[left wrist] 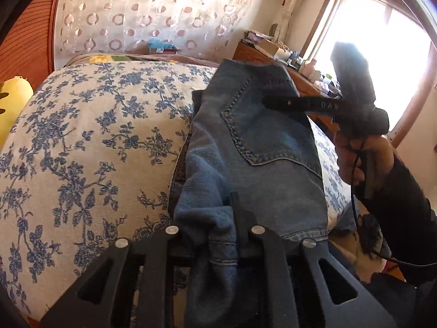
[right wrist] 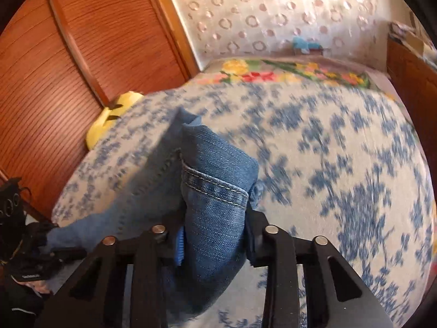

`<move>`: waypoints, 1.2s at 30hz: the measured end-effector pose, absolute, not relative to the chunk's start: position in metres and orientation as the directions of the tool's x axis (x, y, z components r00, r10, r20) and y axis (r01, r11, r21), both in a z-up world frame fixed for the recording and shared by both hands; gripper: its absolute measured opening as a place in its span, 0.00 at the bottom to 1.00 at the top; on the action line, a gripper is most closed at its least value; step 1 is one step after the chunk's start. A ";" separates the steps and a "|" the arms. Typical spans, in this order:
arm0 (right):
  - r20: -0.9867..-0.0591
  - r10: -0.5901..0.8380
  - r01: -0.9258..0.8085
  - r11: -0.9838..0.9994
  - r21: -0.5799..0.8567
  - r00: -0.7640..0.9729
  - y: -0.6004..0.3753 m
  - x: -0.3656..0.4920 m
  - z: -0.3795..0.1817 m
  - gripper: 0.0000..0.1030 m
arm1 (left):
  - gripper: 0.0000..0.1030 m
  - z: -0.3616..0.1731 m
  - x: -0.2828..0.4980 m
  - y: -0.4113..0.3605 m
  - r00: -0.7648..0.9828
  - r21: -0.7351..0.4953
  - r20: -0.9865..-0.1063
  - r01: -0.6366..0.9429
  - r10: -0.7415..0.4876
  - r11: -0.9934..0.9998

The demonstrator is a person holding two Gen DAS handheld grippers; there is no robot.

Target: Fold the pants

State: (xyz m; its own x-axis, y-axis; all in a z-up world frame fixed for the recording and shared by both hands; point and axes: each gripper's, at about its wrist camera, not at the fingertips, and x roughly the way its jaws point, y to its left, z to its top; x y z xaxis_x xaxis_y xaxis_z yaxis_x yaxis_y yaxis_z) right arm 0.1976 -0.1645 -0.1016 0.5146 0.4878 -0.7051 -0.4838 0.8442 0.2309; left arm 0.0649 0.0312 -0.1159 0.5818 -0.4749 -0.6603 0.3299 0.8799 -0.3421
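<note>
Left gripper (left wrist: 218,235) clamped on the near hem of the jeans (left wrist: 254,142) on the bed (left wrist: 90,142); right gripper (right wrist: 215,235) clamped on a denim fold.

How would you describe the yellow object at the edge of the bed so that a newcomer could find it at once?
Start from the bed with the blue floral sheet, where the jeans lie. Follow its edge to the reddish wooden panel beside it. Wedged between the two is a yellow cushion-like object with small dark marks, the only plain bright yellow thing there.
</note>
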 end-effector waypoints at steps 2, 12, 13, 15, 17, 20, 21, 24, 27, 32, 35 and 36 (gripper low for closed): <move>-0.688 0.488 -0.515 0.836 0.190 0.538 -0.147 0.195 -0.083 0.28 | 0.11 -0.111 0.062 0.037 0.596 -0.348 -0.646 0.326 -0.477 0.879; -0.628 0.557 -0.649 0.753 0.106 0.543 -0.041 0.210 -0.016 0.25 | 0.10 -0.079 0.053 0.109 0.717 -0.370 -0.560 0.232 -0.415 0.900; -0.626 0.566 -0.663 0.742 0.104 0.536 -0.028 0.213 -0.011 0.25 | 0.10 -0.076 0.054 0.117 0.727 -0.372 -0.554 0.220 -0.406 0.902; -0.620 0.583 -0.684 0.723 0.100 0.526 -0.005 0.218 -0.003 0.24 | 0.10 -0.071 0.055 0.136 0.747 -0.381 -0.541 0.193 -0.387 0.904; -0.616 0.597 -0.710 0.699 0.086 0.514 0.022 0.221 0.007 0.24 | 0.10 -0.065 0.055 0.155 0.769 -0.390 -0.525 0.164 -0.365 0.906; -0.613 0.619 -0.748 0.660 0.067 0.491 0.065 0.226 0.021 0.24 | 0.10 -0.055 0.053 0.187 0.803 -0.401 -0.500 0.118 -0.325 0.908; -0.609 0.629 -0.763 0.643 0.059 0.483 0.079 0.226 0.027 0.24 | 0.10 -0.051 0.051 0.196 0.812 -0.403 -0.494 0.103 -0.311 0.909; -0.591 0.671 -0.811 0.584 0.047 0.449 0.126 0.229 0.044 0.23 | 0.10 -0.038 0.049 0.230 0.842 -0.398 -0.477 0.049 -0.252 0.916; -0.569 0.713 -0.844 0.533 0.062 0.408 0.164 0.236 0.056 0.23 | 0.11 -0.025 0.050 0.263 0.862 -0.384 -0.468 -0.001 -0.193 0.923; -0.534 0.774 -0.873 0.471 0.126 0.340 0.203 0.261 0.063 0.23 | 0.11 -0.009 0.065 0.296 0.872 -0.336 -0.476 -0.059 -0.115 0.940; -0.518 0.794 -0.879 0.452 0.152 0.319 0.211 0.285 0.049 0.23 | 0.11 -0.017 0.086 0.303 0.855 -0.308 -0.509 -0.073 -0.099 0.948; -0.521 0.796 -0.874 0.453 0.175 0.308 0.211 0.296 0.041 0.23 | 0.11 -0.022 0.095 0.301 0.847 -0.303 -0.522 -0.073 -0.101 0.950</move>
State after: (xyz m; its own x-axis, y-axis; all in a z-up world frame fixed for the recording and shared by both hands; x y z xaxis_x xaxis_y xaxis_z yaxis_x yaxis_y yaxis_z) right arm 0.2961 0.2113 0.0410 0.3081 0.7957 -0.5214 -0.8742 0.4530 0.1747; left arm 0.0948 0.3006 -0.0215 0.8472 -0.1012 -0.5216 -0.0734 0.9500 -0.3035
